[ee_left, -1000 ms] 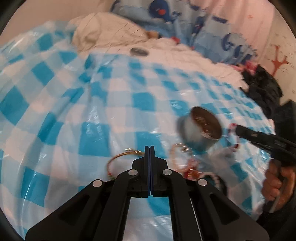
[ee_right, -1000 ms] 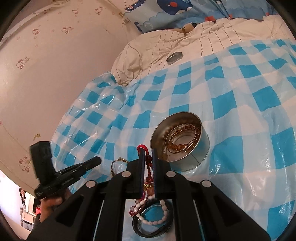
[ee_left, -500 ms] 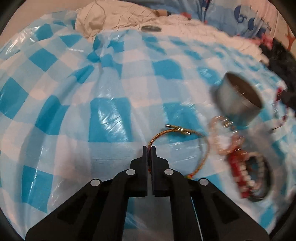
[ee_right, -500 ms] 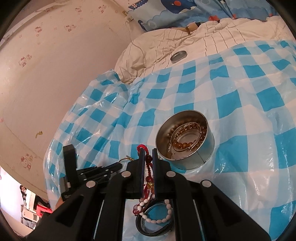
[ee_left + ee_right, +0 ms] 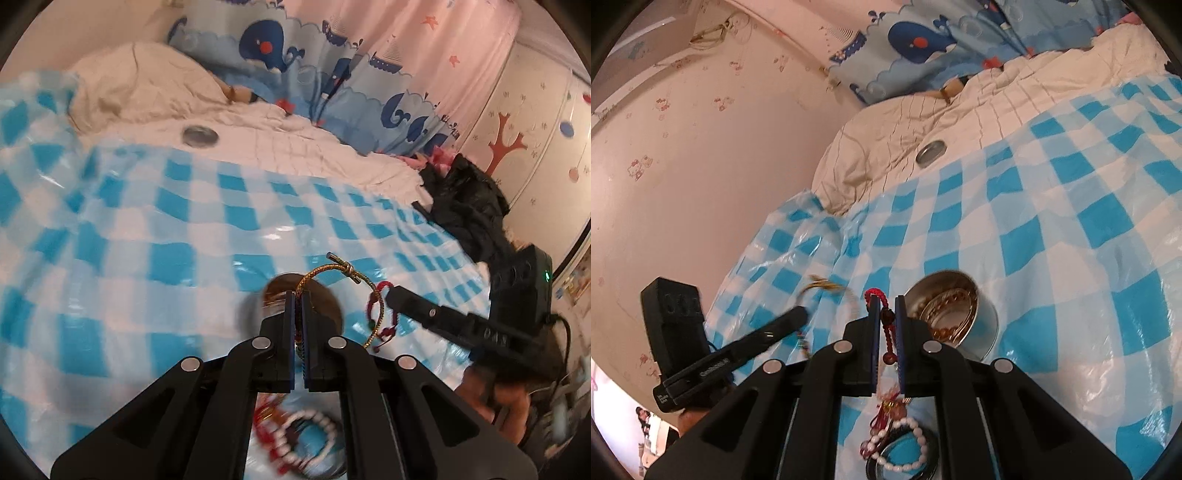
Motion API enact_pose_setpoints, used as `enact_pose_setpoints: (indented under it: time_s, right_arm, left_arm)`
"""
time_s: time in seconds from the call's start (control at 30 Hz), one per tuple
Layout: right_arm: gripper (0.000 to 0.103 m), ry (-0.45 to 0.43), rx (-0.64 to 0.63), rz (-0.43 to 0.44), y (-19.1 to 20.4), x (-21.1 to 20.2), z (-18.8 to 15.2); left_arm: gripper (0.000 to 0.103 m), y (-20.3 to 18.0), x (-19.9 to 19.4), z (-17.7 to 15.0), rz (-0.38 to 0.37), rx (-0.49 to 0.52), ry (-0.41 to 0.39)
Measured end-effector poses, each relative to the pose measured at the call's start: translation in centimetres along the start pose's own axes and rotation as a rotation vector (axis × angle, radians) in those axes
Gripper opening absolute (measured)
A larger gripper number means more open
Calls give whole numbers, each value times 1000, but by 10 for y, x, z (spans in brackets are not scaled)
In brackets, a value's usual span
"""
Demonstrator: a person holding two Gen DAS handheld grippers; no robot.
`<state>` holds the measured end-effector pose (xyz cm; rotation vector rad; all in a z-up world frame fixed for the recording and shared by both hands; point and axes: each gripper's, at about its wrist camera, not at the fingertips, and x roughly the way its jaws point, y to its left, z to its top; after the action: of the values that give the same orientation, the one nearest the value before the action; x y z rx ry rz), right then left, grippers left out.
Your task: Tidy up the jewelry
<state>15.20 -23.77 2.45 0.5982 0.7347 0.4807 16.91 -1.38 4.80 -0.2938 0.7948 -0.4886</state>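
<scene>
Gold bangle (image 5: pixel 334 295) lifted off sheet (image 5: pixel 122 258), pinched in left gripper (image 5: pixel 298 295), held above tin (image 5: pixel 956 314). Right gripper (image 5: pixel 886 314) clamped on red cord (image 5: pixel 884 325). Risk: cords tangled, bangle missed tin.

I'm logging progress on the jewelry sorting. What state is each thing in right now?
left gripper: shut on the gold cord bracelet
gold cord bracelet: lifted off the bed
right gripper: shut on the red beaded string
red beaded string: pinched, hanging down
round tin: open, bracelets inside
tin lid: off, lying on the quilt
white bead bracelet: loose on the checkered sheet
</scene>
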Motion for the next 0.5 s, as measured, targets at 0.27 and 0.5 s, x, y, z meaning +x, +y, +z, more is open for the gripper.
enact_pose_setpoints:
  time_s: [0.27, 0.5]
  right_arm:
    - [8, -20, 2, -15, -4, 27, 15]
    - [41, 77, -6, -157, -15, 59, 6]
  left_arm:
    - [10, 7, 82, -3, 75, -40, 123]
    - [31, 17, 57, -2, 133, -42, 99]
